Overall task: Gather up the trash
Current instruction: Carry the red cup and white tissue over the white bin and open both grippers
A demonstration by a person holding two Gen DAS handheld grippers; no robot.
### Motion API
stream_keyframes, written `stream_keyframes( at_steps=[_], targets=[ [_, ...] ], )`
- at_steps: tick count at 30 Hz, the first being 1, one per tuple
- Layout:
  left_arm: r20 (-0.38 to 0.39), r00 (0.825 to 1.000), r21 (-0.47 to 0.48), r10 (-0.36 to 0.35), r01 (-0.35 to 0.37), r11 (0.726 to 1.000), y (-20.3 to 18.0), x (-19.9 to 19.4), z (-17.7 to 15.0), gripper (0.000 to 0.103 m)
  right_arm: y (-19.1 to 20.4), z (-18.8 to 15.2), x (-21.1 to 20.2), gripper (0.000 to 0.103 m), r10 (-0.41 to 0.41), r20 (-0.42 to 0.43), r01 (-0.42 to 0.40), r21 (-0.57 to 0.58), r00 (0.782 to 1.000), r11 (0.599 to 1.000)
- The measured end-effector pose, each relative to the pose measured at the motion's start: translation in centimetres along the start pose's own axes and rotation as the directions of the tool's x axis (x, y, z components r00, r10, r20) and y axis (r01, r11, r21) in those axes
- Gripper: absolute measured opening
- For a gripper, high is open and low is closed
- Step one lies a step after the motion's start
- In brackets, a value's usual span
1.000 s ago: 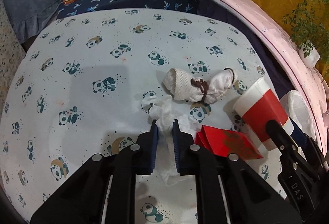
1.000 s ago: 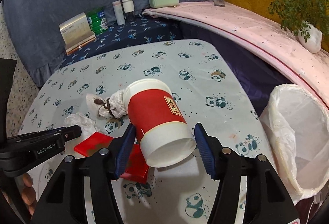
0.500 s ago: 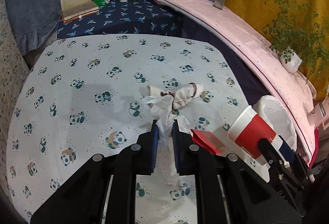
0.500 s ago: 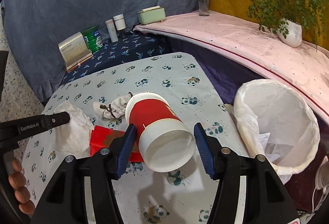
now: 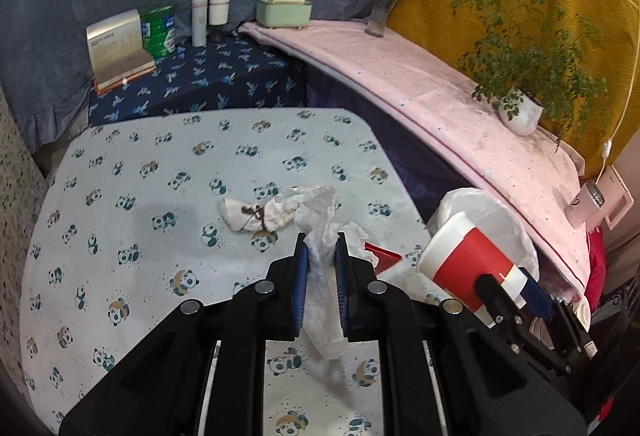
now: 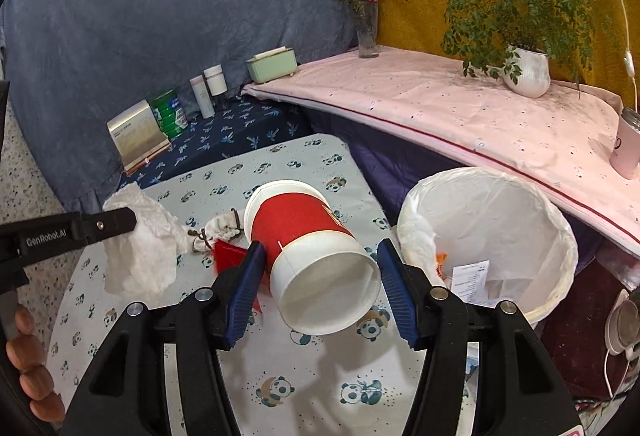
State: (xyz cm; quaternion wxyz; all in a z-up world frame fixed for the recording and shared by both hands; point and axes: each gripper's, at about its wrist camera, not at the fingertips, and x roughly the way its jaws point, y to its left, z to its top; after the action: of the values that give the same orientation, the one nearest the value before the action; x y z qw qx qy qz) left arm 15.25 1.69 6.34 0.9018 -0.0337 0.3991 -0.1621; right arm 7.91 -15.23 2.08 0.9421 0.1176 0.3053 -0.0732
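My left gripper (image 5: 321, 242) is shut on a crumpled white tissue (image 5: 320, 232), lifted above the panda-print table (image 5: 160, 175); the same tissue (image 6: 140, 248) hangs at the left of the right wrist view. My right gripper (image 6: 320, 250) is shut on a red and white paper cup (image 6: 308, 236), held on its side with the open mouth toward the camera. The cup (image 5: 468, 260) also shows at the right of the left wrist view. A white-lined trash bin (image 6: 488, 232) stands just right of the cup, with paper scraps inside. On the table lie a red packet (image 6: 228, 252) and tied white socks (image 5: 256, 215).
A pink-covered ledge (image 6: 460, 115) with a potted plant (image 6: 524, 71), a vase (image 6: 368, 31) and a pink cup (image 6: 626, 147) runs behind the bin. A dark blue shelf holds a book (image 5: 118, 51), a green can (image 5: 160, 31), bottles and a green box (image 5: 284, 11). A hand (image 6: 28, 360) shows at bottom left.
Both grippers have risen and moved right toward the bin, the left carrying the tissue off the table, the right carrying the cup. The bin now fills more of the right wrist view.
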Motion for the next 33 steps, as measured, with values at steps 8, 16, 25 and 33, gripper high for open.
stream_keyframes(
  at_steps=[8, 16, 25, 33],
  targets=[
    [0.031, 0.999, 0.042, -0.035, 0.034, 0.999, -2.9, -1.6, 0.6, 0.012, -1.8, 0.4, -2.1, 0.056, -0.012, 0.044, 0.01, 0.027, 0.999, 1.0],
    [0.014, 0.998, 0.098, -0.063, 0.061, 0.993, -6.7, -0.8, 0.6, 0.012, -4.1, 0.5, -3.6, 0.056, -0.043, 0.073, 0.039, 0.062, 0.996, 0.997],
    [-0.04, 0.994, 0.152, -0.105, 0.109, 0.982, -11.3, 1.8, 0.4, 0.013, -7.9, 0.6, -4.3, 0.056, -0.095, 0.081, 0.086, 0.115, 0.992, 0.99],
    [-0.105, 0.982, 0.208, -0.157, 0.176, 0.962, -16.1, 4.8, 0.4, 0.013, -12.0, 0.3, -4.5, 0.056, -0.151, 0.08, 0.135, 0.18, 0.985, 0.974]
  ],
)
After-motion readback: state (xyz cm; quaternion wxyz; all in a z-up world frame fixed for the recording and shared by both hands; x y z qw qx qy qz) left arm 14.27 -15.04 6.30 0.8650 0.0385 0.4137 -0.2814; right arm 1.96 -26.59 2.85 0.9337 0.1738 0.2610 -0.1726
